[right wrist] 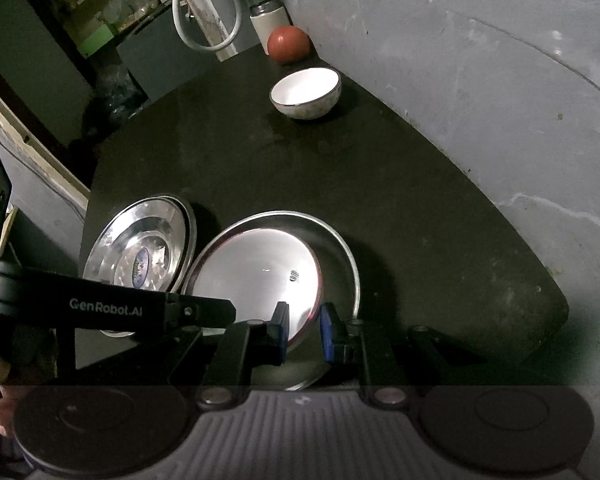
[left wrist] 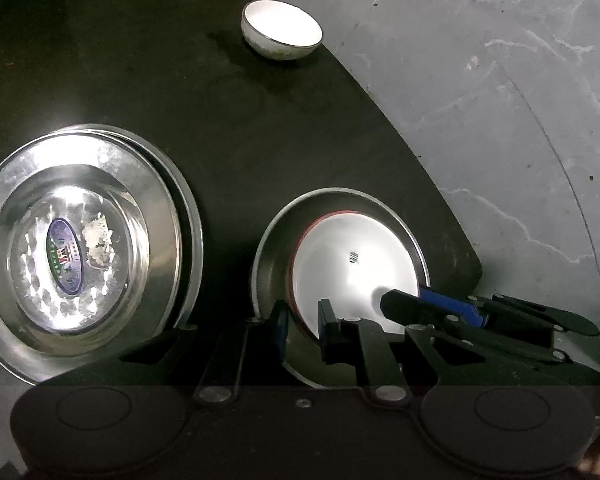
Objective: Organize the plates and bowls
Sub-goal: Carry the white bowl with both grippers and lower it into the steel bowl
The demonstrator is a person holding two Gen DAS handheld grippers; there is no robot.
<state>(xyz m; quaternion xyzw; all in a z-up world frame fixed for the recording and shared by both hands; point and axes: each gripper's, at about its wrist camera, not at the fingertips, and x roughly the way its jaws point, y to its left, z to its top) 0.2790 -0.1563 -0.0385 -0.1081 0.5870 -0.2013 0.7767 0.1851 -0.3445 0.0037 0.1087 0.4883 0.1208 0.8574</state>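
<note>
A white plate with a red rim point(left wrist: 352, 264) point(right wrist: 256, 276) lies inside a steel dish point(left wrist: 272, 248) point(right wrist: 336, 248) on the dark table. My left gripper point(left wrist: 303, 322) has its fingers either side of the plate's near rim, one outside and one inside. My right gripper point(right wrist: 304, 330) straddles the plate's rim from the other side, and its fingers point(left wrist: 448, 306) show in the left wrist view. Stacked steel plates point(left wrist: 84, 240) point(right wrist: 140, 252) lie to the left. A white bowl point(left wrist: 282, 30) point(right wrist: 306, 94) stands at the far edge.
The dark table point(left wrist: 240, 128) point(right wrist: 400, 200) has a curved right edge over a grey marble floor point(left wrist: 500, 100). A red ball point(right wrist: 289, 45) and a white canister point(right wrist: 269, 16) sit at the far corner, with cables and clutter behind.
</note>
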